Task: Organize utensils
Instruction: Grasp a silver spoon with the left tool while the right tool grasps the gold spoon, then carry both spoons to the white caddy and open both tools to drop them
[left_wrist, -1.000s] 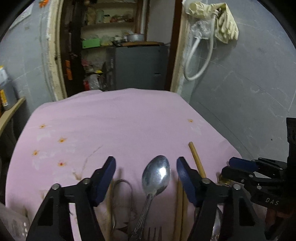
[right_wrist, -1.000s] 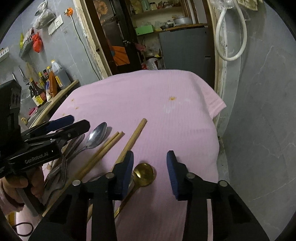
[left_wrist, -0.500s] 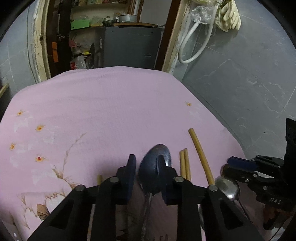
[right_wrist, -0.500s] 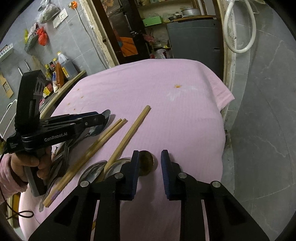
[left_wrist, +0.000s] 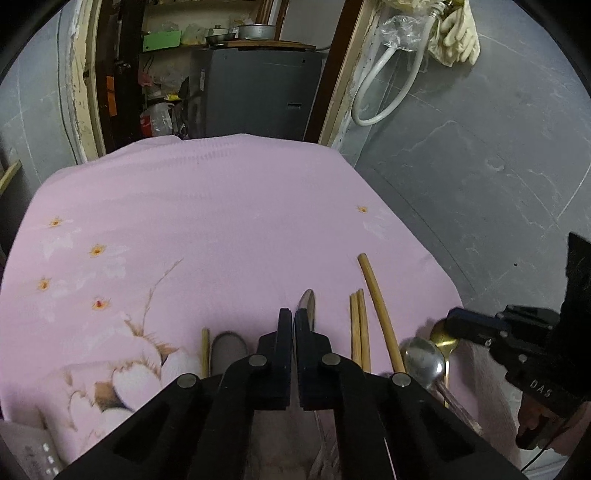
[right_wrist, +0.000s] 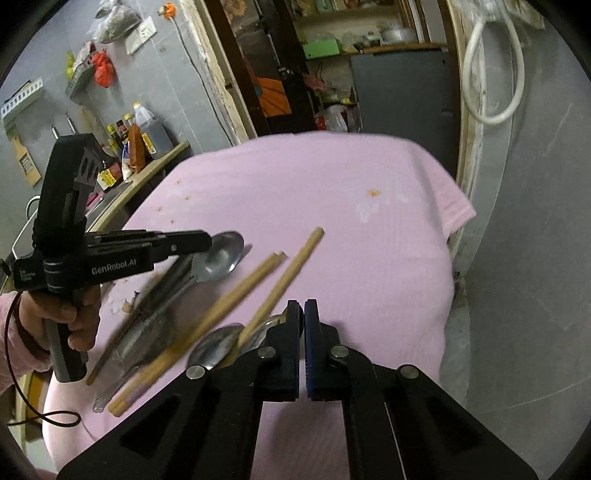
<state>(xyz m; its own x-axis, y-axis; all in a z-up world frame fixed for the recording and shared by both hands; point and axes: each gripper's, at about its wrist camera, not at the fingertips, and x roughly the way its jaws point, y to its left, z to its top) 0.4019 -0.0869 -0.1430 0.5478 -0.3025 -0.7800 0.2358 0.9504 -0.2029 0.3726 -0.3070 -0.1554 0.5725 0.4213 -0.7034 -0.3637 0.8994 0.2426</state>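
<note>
Left gripper (left_wrist: 294, 319): jaws drawn together, only a thin slit between the pads. The bowl of a steel spoon (left_wrist: 307, 304) stands on edge just past the fingertips, and its handle appears to run back between them, so the spoon looks pinched. From the right wrist view this gripper (right_wrist: 195, 242) sits above the same spoon (right_wrist: 218, 256), whose bowl pokes out beyond the tips; actual contact is hidden there.

Right gripper (right_wrist: 303, 314): jaws nearly closed, narrow gap. A utensil edge shows just left of the left pad; whether anything is clamped cannot be told. In the left wrist view this gripper (left_wrist: 454, 321) has its tip at a gold spoon (left_wrist: 441, 338), grip not visible.

Utensils lie on the near part of the pink tablecloth (left_wrist: 221, 221). Right of the left gripper: a pair of thin chopsticks (left_wrist: 358, 328), side by side; then a thicker single wooden stick (left_wrist: 378, 306), angled; then a second steel spoon (left_wrist: 423, 360), bowl touching the gold spoon. Left of the left gripper: a stick end (left_wrist: 205, 350) and a rounded metal loop (left_wrist: 229, 349), identity unclear.

Right wrist view: more steel spoon bowls (right_wrist: 218, 345) under the wooden sticks, motion-blurred.

Far: grey cabinet (left_wrist: 255, 92), white hose (left_wrist: 384, 88) on the wall.
</note>
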